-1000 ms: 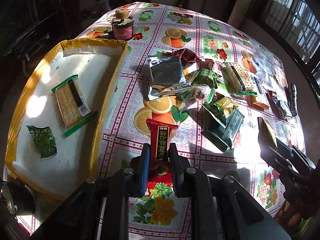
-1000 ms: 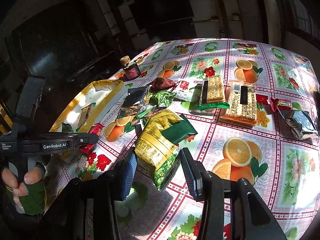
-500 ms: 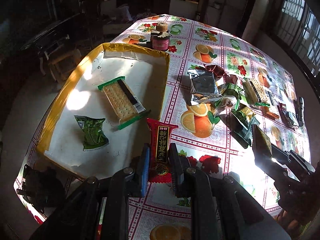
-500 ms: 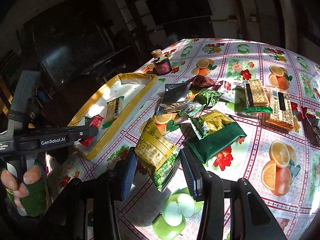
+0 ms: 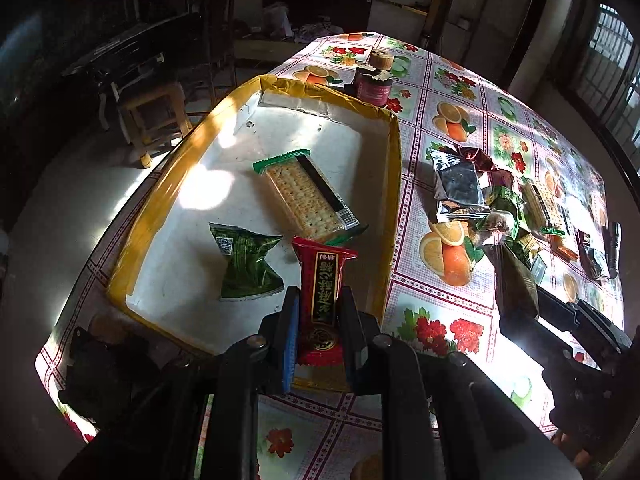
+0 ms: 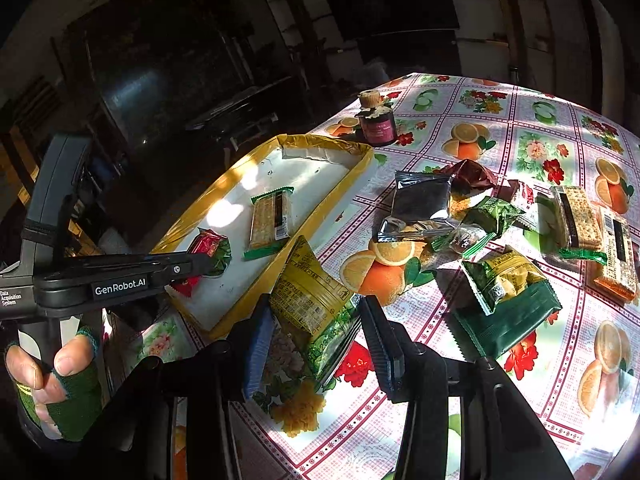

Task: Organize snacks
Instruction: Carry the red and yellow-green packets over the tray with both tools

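Two sunlit zones, floral tablecloth (image 5: 444,128), yellow-rimmed tray (image 5: 394,184), dim room

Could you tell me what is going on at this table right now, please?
A person is sorting snack packets into a yellow-rimmed tray, with a gripping tool in each hand. The left tool holds a red packet above the tray's near end, where a cracker pack and a green packet already lie. The right tool holds a yellow-green packet over the tablecloth beside the tray. More snacks sit loose to the right, not yet sorted.
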`<state>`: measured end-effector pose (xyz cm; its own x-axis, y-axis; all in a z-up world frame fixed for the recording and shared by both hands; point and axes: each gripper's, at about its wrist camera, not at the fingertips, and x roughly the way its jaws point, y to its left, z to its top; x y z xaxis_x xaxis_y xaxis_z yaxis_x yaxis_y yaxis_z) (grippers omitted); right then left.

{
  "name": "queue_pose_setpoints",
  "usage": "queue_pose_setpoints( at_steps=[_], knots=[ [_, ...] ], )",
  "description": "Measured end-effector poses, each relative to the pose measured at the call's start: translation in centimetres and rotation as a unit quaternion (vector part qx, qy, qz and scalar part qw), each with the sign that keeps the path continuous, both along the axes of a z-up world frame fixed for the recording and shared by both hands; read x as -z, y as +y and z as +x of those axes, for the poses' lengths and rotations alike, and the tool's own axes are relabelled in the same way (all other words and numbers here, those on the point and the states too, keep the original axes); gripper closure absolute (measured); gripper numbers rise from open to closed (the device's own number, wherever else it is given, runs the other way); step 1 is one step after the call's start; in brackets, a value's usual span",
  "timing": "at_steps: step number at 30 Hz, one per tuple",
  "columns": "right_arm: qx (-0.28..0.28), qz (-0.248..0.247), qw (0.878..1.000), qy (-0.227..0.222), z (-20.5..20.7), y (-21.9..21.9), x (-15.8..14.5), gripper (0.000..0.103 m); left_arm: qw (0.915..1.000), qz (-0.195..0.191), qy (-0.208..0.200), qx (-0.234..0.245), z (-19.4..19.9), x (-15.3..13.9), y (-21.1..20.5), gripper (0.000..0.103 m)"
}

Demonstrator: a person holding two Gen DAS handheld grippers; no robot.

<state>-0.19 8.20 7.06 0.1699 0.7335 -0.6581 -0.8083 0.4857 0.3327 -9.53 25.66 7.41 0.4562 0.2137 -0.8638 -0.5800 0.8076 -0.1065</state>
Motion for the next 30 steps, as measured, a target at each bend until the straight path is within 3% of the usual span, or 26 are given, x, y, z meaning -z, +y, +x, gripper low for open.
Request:
queue_pose_setpoints(
  at_steps=[17,30],
  knots=[
    [-0.052,0.005,0.999,-0.013,1.0,9.1,-1.0,0.054,0.9996,-0.019,0.017,-0.011,-0.6,2.1,2.7,0.085],
    [-0.066,0.005,0.998,-0.004,1.2,11.4,-0.3,0.054,0.9996,-0.016,0.018,-0.014,-0.3,2.3,3.1,0.085]
  ],
)
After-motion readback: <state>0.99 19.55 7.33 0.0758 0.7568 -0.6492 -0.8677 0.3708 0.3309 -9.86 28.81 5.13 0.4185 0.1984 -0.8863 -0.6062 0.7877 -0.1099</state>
